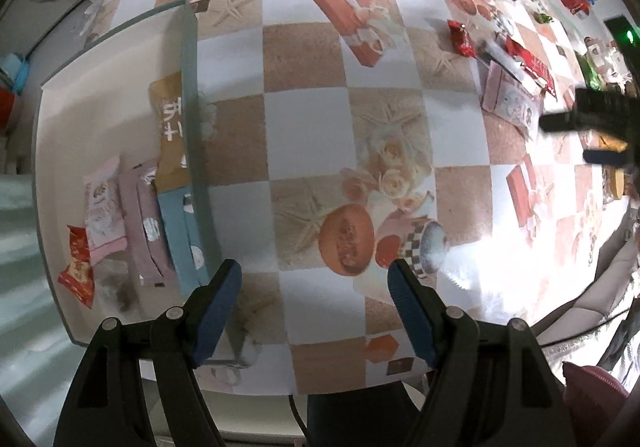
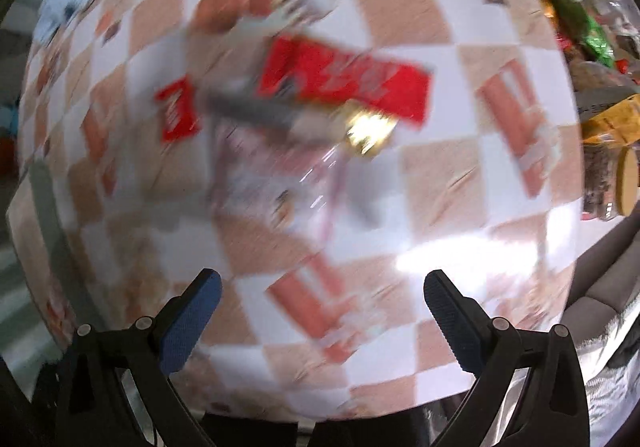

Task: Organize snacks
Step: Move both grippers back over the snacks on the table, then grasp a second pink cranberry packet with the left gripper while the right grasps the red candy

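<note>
Flat snack packets (image 1: 132, 215) side by side inside white box (image 1: 80, 119).

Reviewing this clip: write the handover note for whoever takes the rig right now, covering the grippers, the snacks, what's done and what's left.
Left gripper: open, empty, above the checkered tablecloth beside the white box.
Right gripper: open, empty, over the loose pile; that view is motion-blurred.
Done: the box holds several packets, among them a red one, a mauve one and a blue one.
Left: big red packet, small red packet, a pinkish packet beneath them, plus more snacks along the table's far edge.
</note>
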### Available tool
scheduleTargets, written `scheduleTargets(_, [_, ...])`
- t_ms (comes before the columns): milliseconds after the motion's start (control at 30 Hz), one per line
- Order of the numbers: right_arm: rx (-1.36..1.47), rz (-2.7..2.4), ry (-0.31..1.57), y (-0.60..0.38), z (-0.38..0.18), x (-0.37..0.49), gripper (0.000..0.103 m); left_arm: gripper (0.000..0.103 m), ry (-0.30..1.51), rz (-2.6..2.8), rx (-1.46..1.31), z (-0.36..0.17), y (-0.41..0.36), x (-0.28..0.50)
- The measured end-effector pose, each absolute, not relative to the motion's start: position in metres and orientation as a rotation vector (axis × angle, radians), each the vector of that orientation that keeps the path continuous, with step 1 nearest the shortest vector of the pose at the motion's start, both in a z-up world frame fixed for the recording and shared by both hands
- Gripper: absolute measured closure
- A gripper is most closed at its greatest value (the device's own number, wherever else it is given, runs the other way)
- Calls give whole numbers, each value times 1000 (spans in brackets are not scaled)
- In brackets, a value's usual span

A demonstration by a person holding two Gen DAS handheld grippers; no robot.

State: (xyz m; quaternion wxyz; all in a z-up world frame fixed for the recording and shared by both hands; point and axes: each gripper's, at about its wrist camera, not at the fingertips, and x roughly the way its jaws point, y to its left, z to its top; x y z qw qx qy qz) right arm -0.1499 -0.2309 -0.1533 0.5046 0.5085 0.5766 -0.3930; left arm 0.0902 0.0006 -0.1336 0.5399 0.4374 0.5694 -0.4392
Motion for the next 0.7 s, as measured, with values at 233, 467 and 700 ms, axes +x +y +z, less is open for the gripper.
scheduleTargets(233, [1205, -1051, 1398, -280, -170, -188, 1, 24, 1364, -981, 1032, -136, 10, 85])
scheduleTargets(467, [1190, -1065, 1430, -301, -204, -191, 1, 24, 1369, -959, 1068, -140, 19, 76])
scheduleTargets(700, [1175, -992, 1486, -276, -224, -178, 1, 24, 1364, -975, 1099, -142, 15, 47])
